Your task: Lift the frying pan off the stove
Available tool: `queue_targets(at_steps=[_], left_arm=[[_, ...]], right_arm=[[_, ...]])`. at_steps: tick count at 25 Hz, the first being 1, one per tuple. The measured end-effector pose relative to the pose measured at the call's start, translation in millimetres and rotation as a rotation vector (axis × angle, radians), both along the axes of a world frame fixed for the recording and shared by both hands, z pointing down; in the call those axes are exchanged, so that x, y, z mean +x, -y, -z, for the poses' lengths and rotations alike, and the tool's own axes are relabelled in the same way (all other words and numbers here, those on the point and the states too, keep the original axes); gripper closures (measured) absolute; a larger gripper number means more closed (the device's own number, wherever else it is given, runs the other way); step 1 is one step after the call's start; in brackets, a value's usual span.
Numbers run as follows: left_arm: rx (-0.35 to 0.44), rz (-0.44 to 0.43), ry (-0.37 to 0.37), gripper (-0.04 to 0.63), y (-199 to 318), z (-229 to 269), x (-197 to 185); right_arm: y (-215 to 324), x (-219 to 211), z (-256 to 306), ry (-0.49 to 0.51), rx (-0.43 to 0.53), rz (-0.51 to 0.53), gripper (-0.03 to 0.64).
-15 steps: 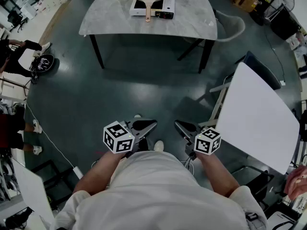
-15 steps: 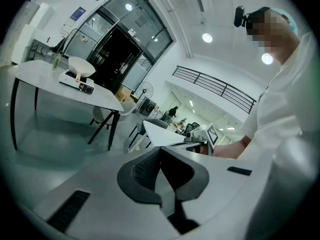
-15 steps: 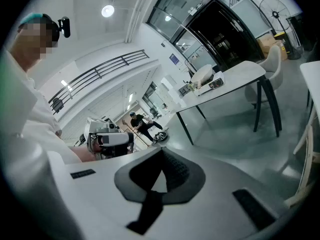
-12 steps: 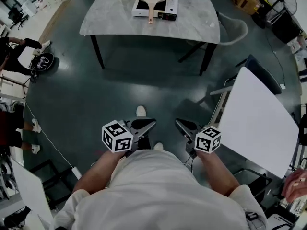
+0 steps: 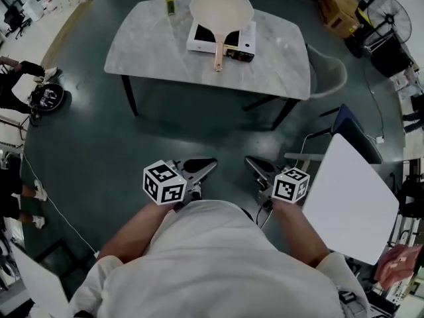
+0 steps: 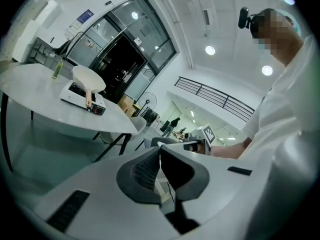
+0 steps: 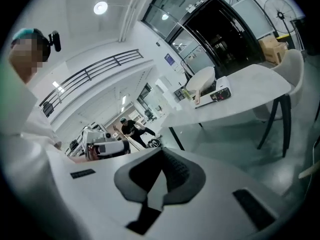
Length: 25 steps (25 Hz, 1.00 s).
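One grey marble-topped table (image 5: 146, 45) is standing at upper centre, carrying one flat white stove (image 5: 197, 40), one round cream frying pan (image 5: 220, 8) and one small yellow-green bottle (image 5: 170, 0). Two white cube-marked tools are showing at lower centre: left gripper (image 5: 211, 163), right gripper (image 5: 250, 160).

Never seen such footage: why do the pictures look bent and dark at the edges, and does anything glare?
Head view: dim and wide-angle, the grey marble table bows, yet the cream round frying pan is sharp. Left gripper view: fisheye with black corners, round ceiling lamps glare white. Right gripper view: same curving, one bright lamp top left.
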State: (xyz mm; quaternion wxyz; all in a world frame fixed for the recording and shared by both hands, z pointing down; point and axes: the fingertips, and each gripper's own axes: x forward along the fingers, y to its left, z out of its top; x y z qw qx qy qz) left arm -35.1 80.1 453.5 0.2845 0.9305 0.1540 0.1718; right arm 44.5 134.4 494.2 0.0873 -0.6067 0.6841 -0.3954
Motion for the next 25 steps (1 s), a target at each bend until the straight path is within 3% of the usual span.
queue_targets(at_steps=[2,7,10,18,25], left_arm=[[0.000,-0.008,-0.002,0.574,31,1,12],[-0.043,0.036,0.008,0.566,86,-13,40],[-0.085,0.073,0.022,0.492,115,-15,63],[-0.203,0.216,0.060,0.403,197,-43,144],[-0.261,0.321,0.130,0.353,254,-79,217]], right_arm=[[36,19,6,0.028,0.019,-0.012,0.609],[97,60,1,0.074,0.012,-0.001,0.534],[135,97,-3,0.124,0.001,0.013,0.485],[258,214,-22,0.253,0.023,0.119,0.403],[356,293,-53,0.382,-0.068,0.175,0.349]])
